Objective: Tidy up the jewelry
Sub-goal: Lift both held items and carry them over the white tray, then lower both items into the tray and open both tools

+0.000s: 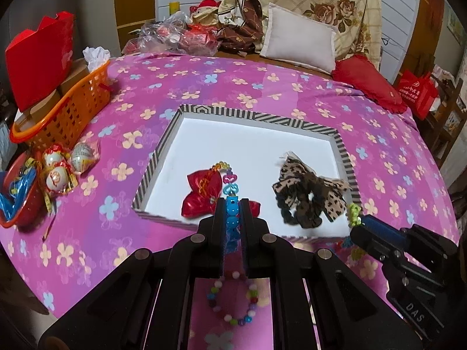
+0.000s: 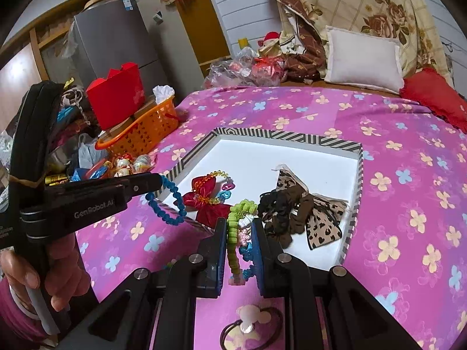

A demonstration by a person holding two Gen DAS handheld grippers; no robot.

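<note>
Bead necklace (image 1: 232, 204) pinched by left hand-held gripper (image 1: 232, 201); right hand-held gripper (image 2: 240, 224) pinches green bracelet (image 2: 233, 233).

In the tray (image 1: 163, 148), bow (image 1: 201, 192) lies left of scrunchie (image 1: 303, 201).

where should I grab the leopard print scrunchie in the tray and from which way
Grip the dark ruffled ring of the leopard scrunchie, probably from above, fingers across its near loop. The floppy bow tails lie flat on the tray floor, and its right wall blocks a side approach.

Beaded bracelet (image 1: 232, 300) half behind left tongs (image 1: 232, 204); leopard scrunchie (image 1: 309, 195) blurred
</note>
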